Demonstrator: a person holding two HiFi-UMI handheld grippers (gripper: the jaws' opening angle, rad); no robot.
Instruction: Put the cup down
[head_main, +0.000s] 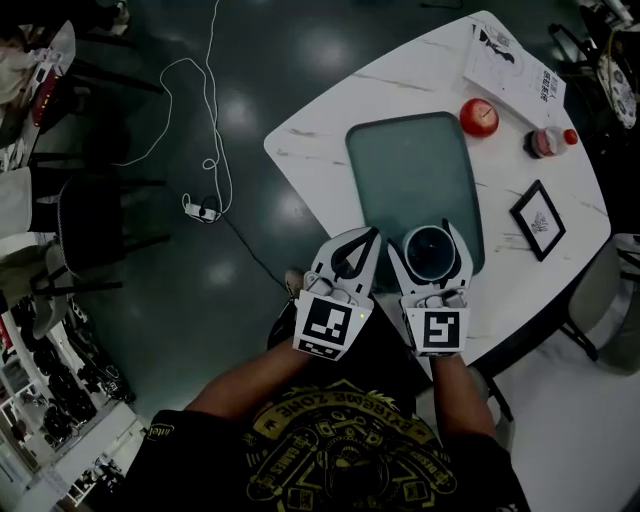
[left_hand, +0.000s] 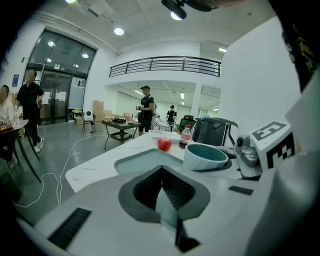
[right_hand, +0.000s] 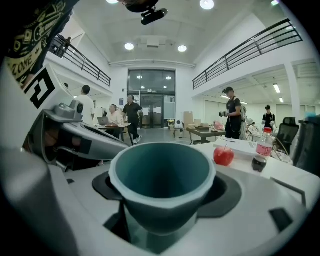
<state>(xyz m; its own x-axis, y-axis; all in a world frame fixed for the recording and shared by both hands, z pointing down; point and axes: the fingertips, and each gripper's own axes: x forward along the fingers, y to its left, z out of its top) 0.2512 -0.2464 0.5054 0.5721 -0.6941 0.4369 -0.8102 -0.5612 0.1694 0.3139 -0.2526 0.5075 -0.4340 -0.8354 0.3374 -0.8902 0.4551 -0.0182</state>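
A teal cup (head_main: 432, 250) with a pale rim stands upright between the jaws of my right gripper (head_main: 432, 238), which is shut on it. It hangs over the near right corner of a grey-green tray (head_main: 400, 160) on the white marble table (head_main: 320, 130). I cannot tell whether the cup touches the tray. In the right gripper view the cup (right_hand: 160, 175) fills the middle. Just left of it, over the table's near edge, is my left gripper (head_main: 368, 240). Its jaws are shut with nothing between them. The left gripper view shows the cup (left_hand: 205, 156) to the right.
A red apple (head_main: 479, 117) sits beyond the tray, with a small bottle (head_main: 548, 142) and a booklet (head_main: 515, 65) further right. A framed picture (head_main: 538, 220) lies right of the tray. A white cable (head_main: 205, 150) runs across the floor at left. People stand in the background.
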